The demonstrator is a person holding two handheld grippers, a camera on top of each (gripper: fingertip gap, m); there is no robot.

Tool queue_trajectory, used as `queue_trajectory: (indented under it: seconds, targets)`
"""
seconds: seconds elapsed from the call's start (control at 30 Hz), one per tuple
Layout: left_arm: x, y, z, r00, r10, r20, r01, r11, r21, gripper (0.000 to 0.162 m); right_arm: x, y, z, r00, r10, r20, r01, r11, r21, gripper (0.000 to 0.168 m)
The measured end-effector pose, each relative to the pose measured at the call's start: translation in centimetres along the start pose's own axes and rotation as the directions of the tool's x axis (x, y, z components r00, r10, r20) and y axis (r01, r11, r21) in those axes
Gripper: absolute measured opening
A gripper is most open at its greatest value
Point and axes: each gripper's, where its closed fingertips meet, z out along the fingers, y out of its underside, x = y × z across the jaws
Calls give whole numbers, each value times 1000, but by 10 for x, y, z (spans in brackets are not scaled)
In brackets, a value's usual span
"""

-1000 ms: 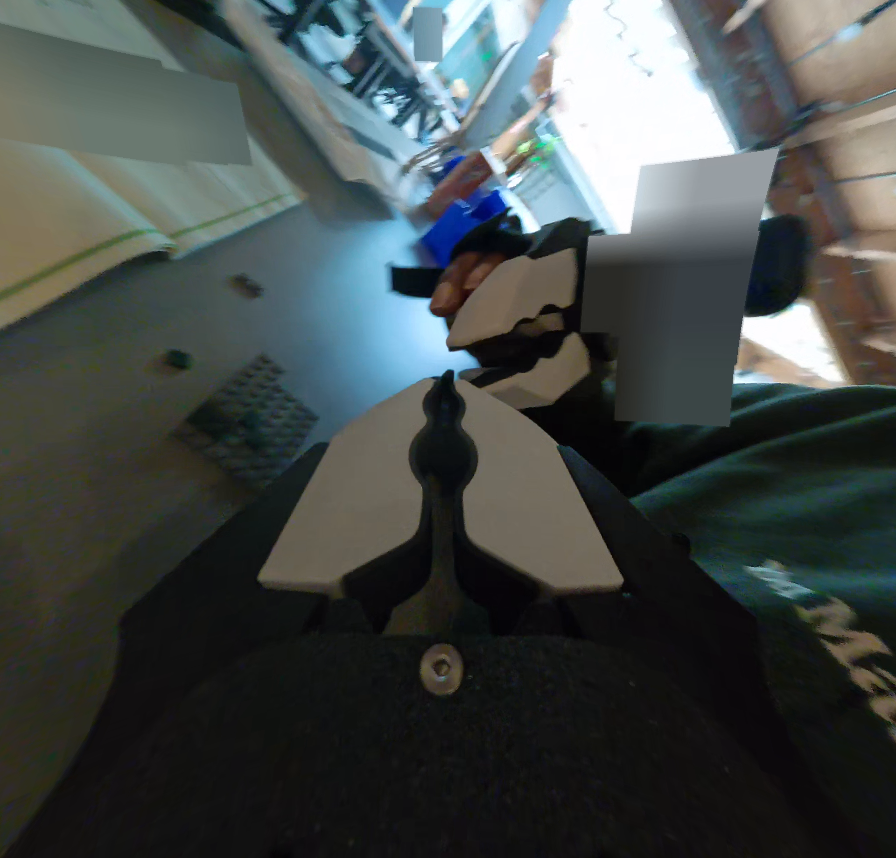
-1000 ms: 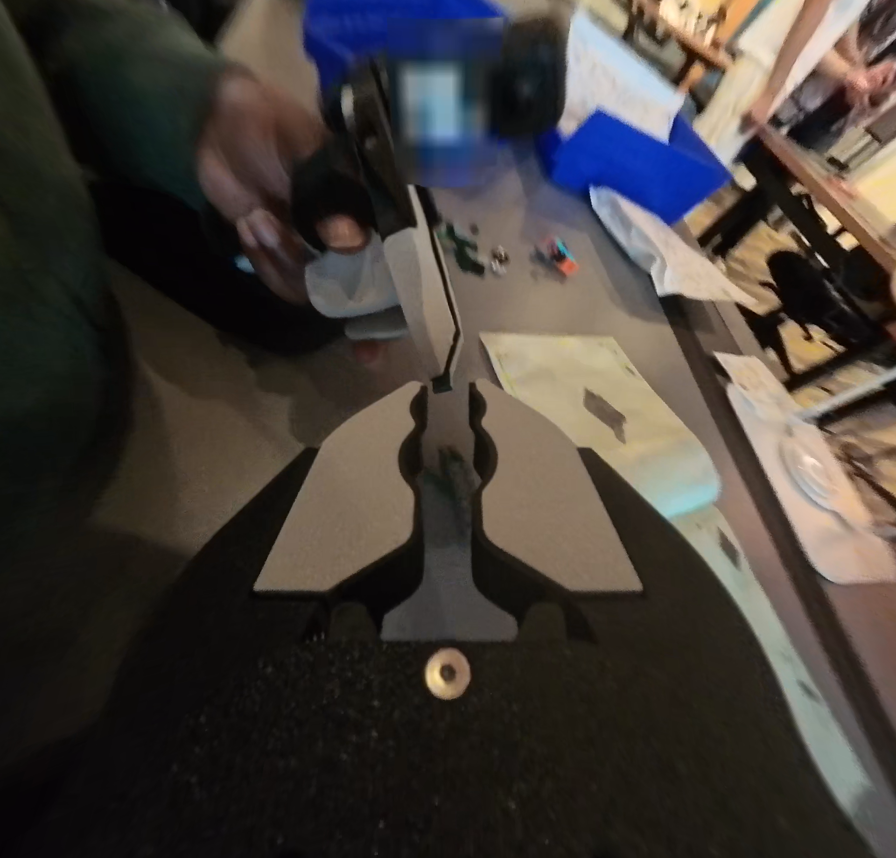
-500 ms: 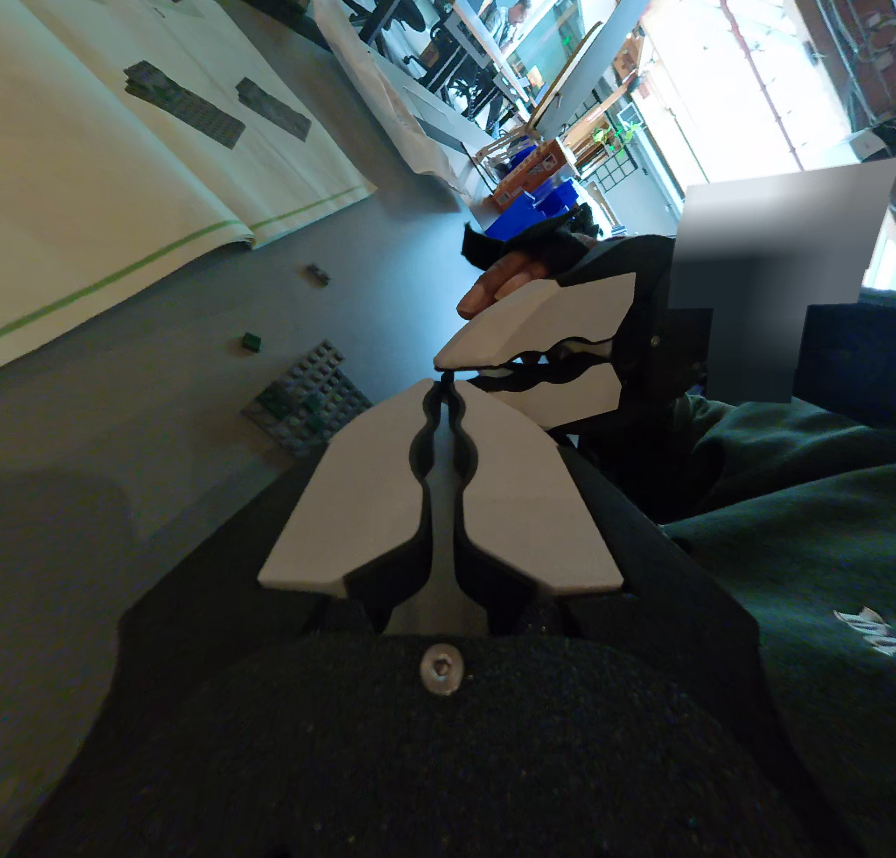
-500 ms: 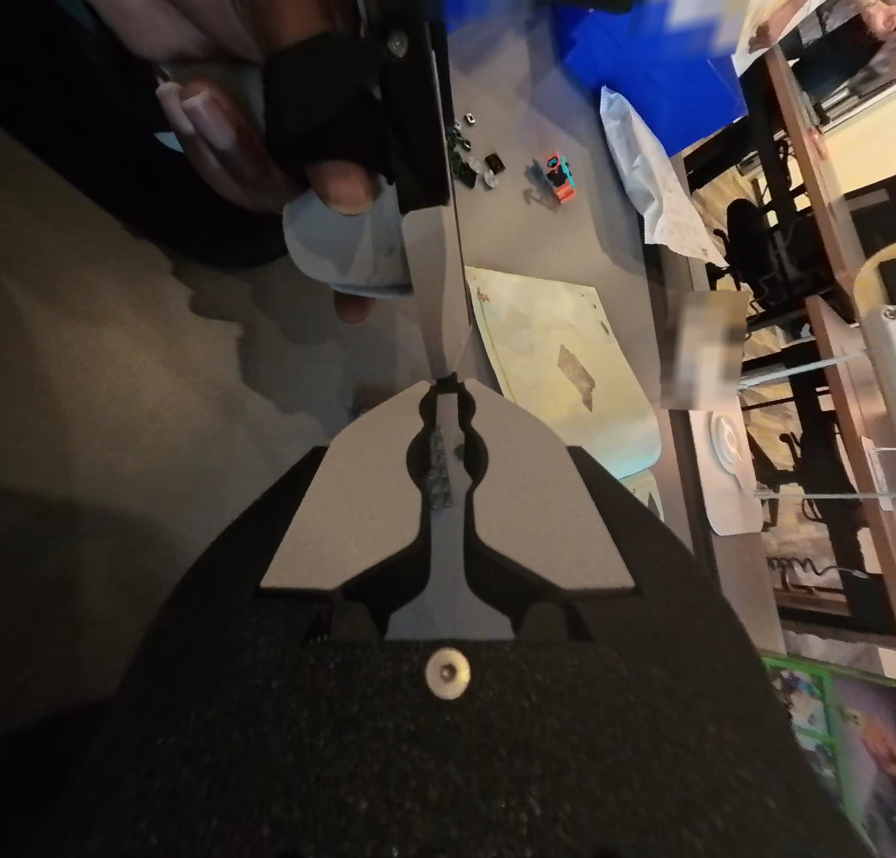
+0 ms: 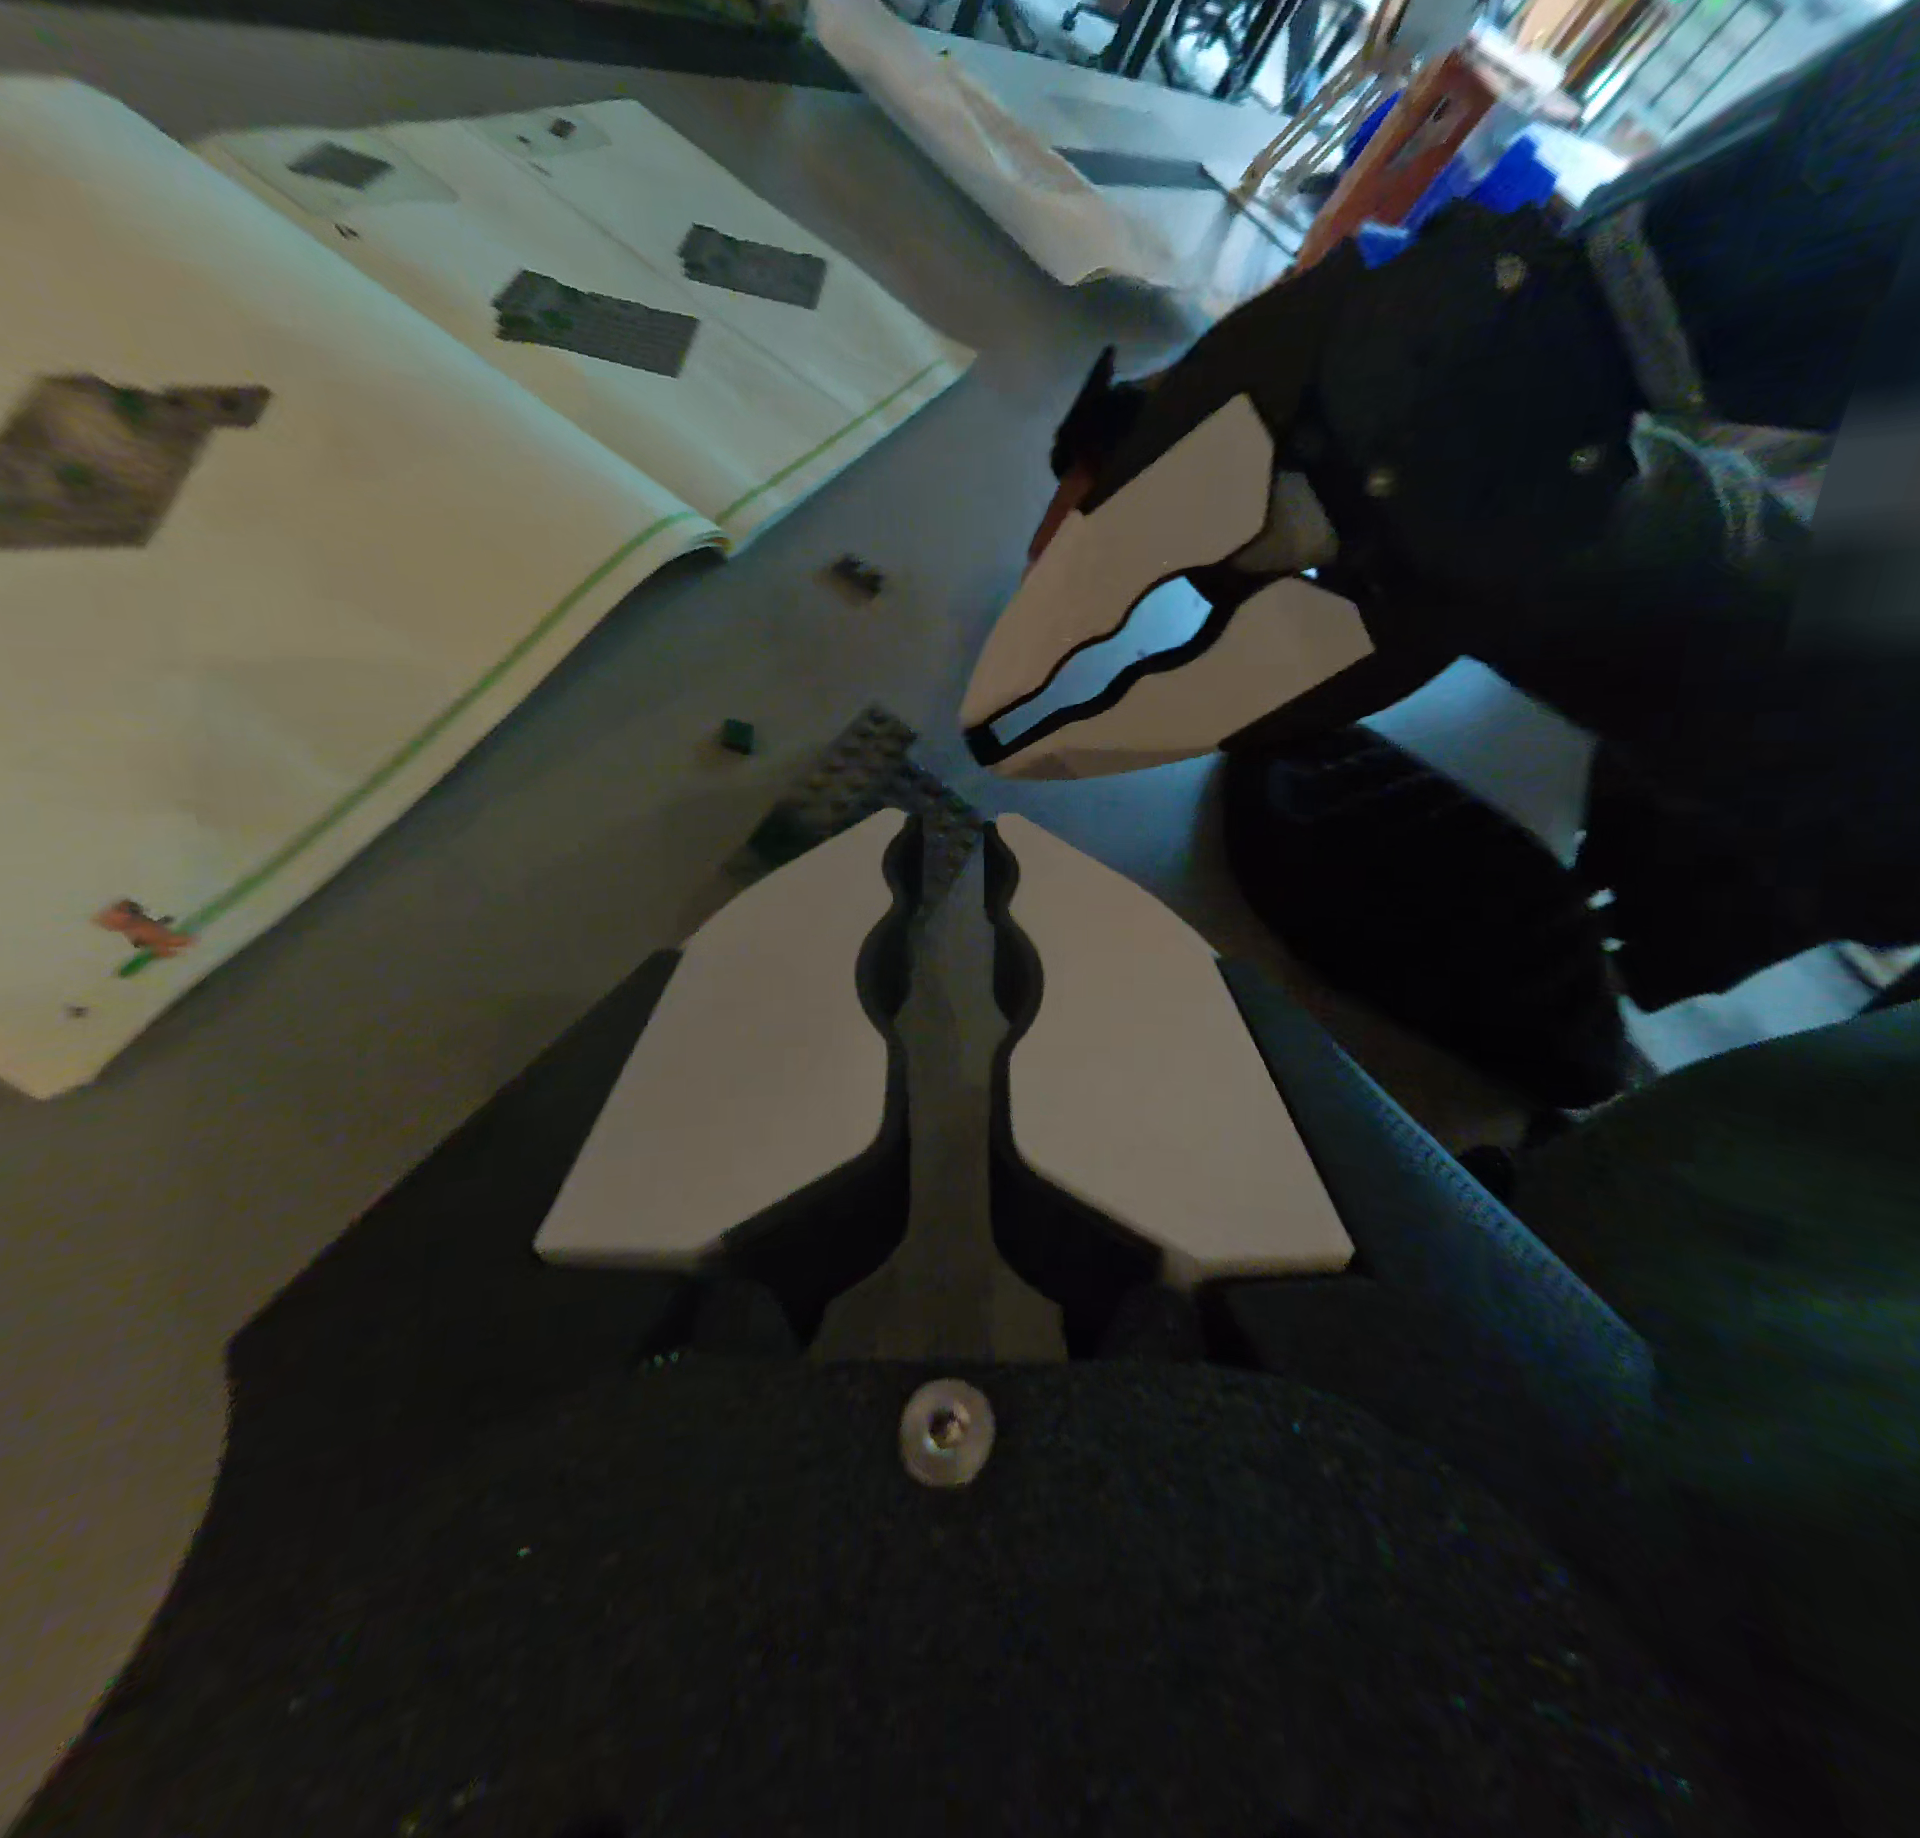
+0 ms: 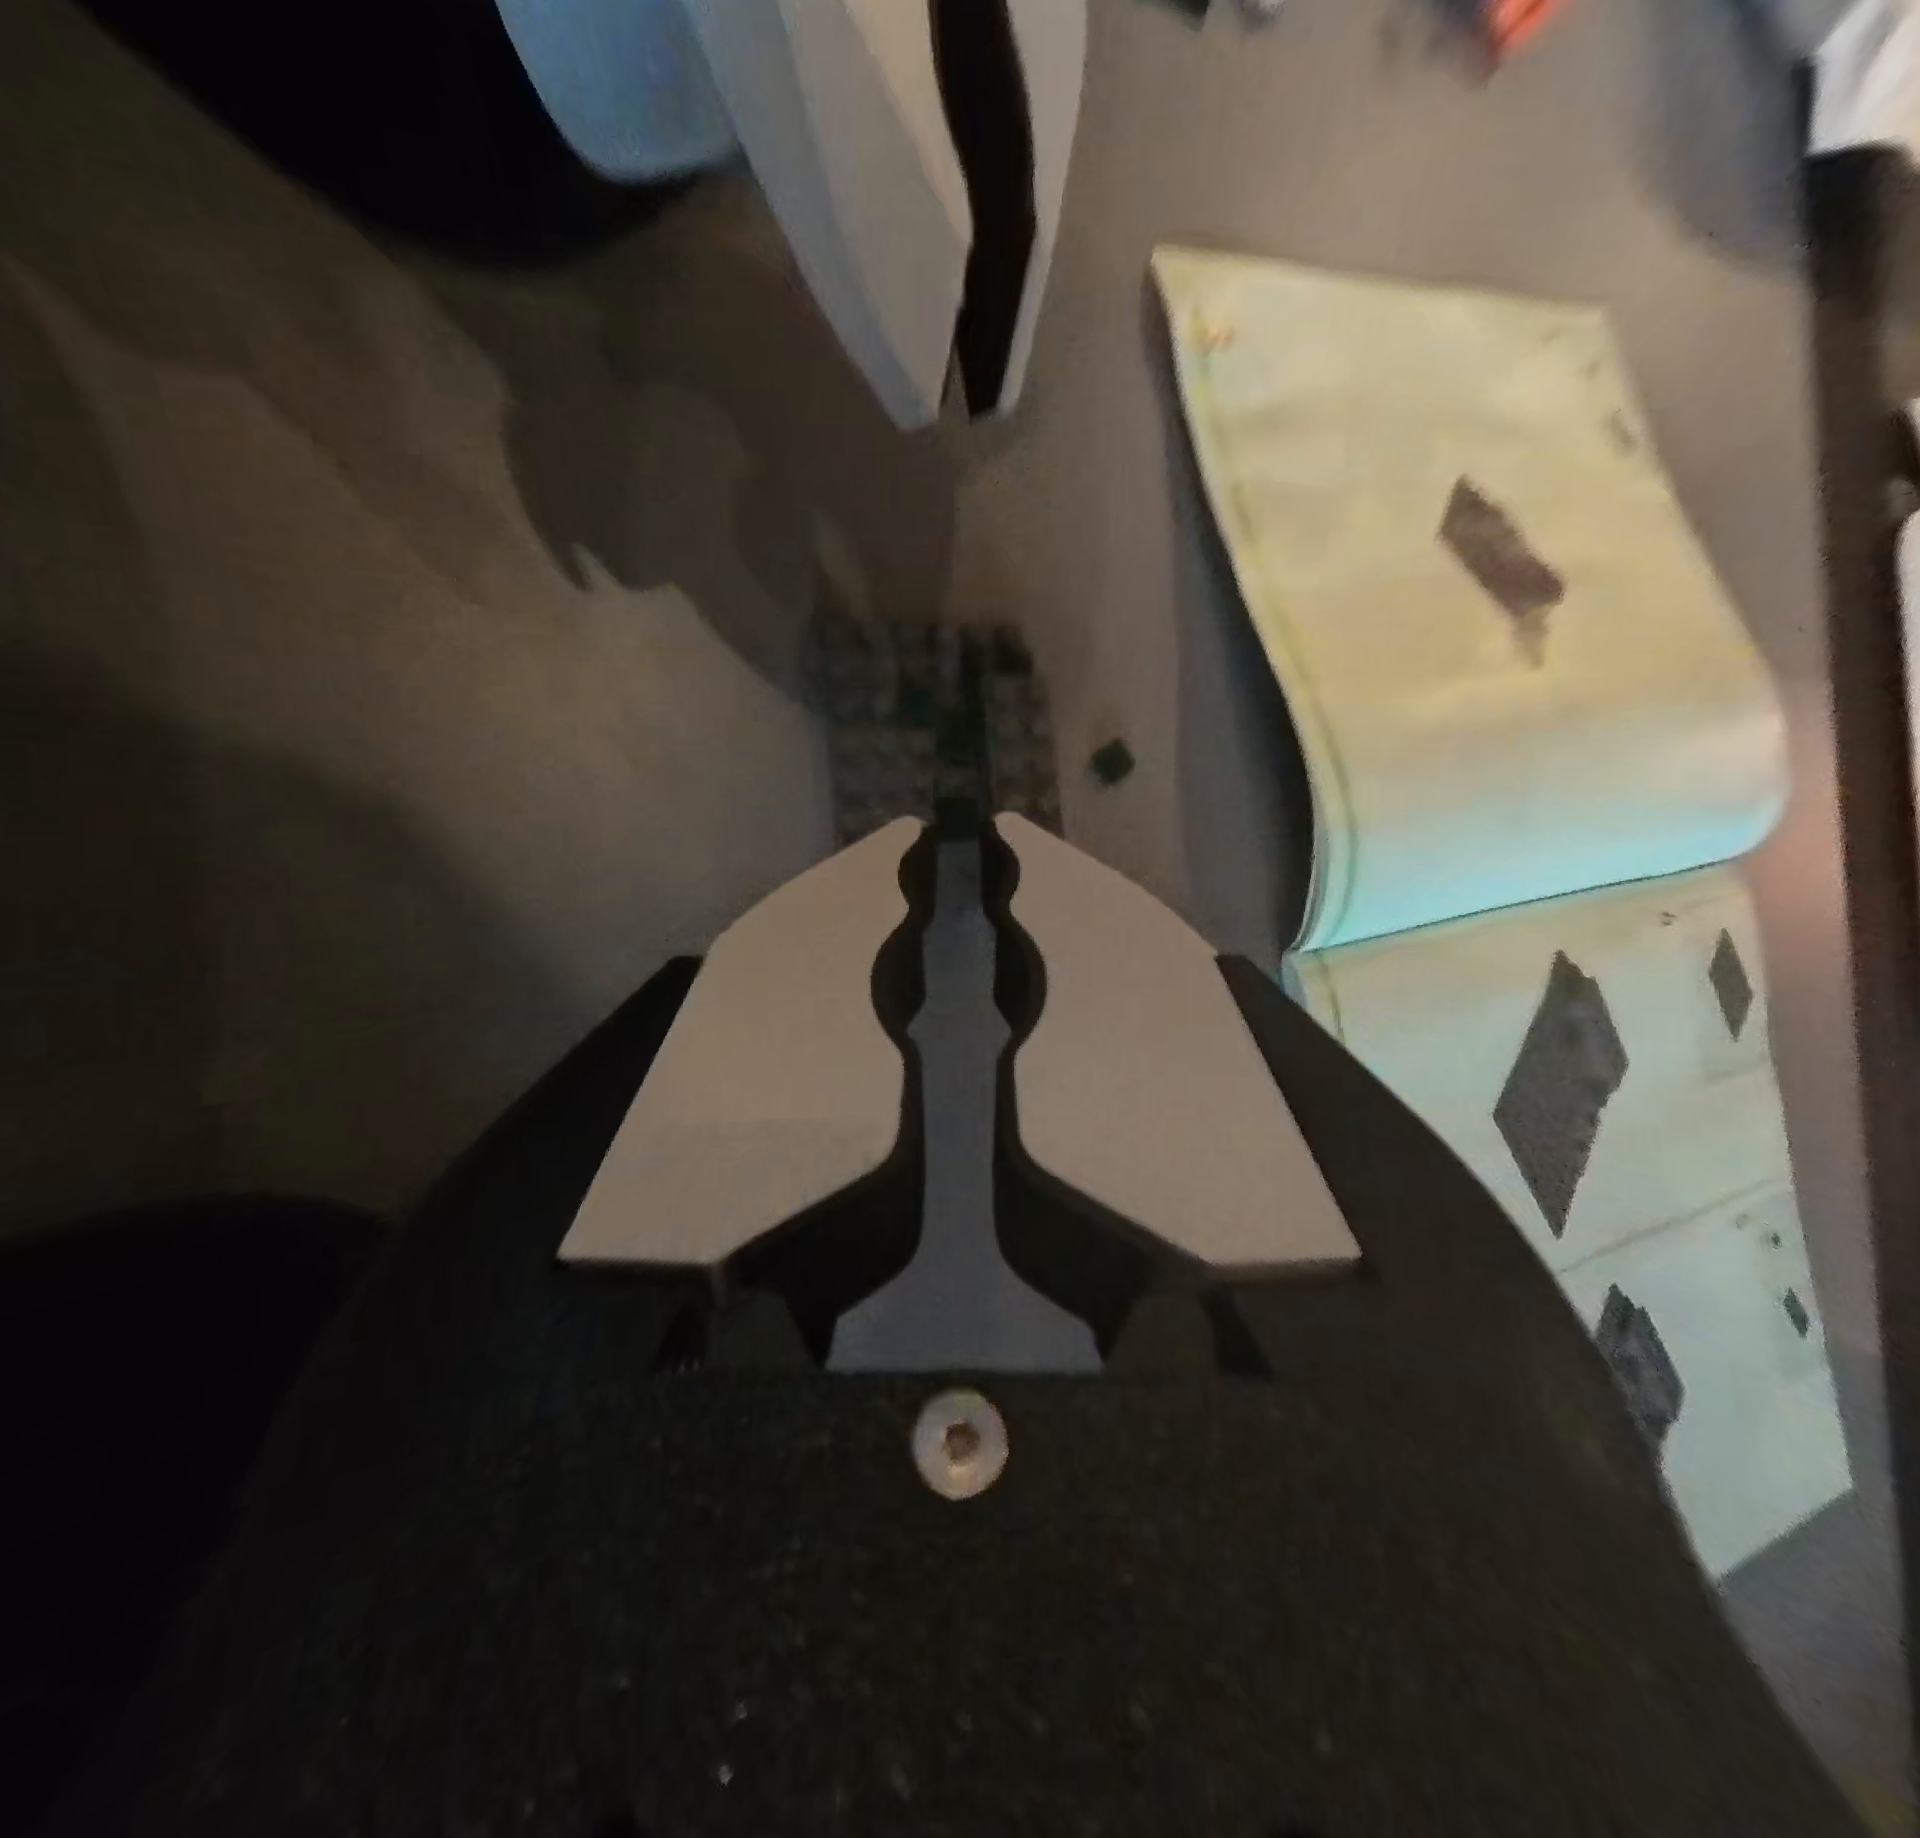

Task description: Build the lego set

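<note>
Right wrist view is blurred; the grey studded baseplate (image 6: 940,723) is smeared, w/ green bits barely made out. Left gripper (image 5: 954,824) is held slightly apart, tips over the baseplate's (image 5: 883,780) edge, contact unclear. Right gripper (image 6: 958,820) is narrowly parted, possibly empty, angled down beside the open instruction booklet (image 5: 343,500).
</note>
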Motion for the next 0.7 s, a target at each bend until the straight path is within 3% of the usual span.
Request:
queue_trajectory:
  seconds: [0.03, 0.7]
  targets:
    - [0, 0, 0, 1000, 10, 7, -10, 1000, 1, 11, 0, 2, 3, 1000, -6, 6, 6, 1000, -13, 8]
    - [0, 6, 1, 999, 53, -7, -53, 999, -3, 8, 4, 18, 13, 998, -50, -46, 46, 995, -92, 8]
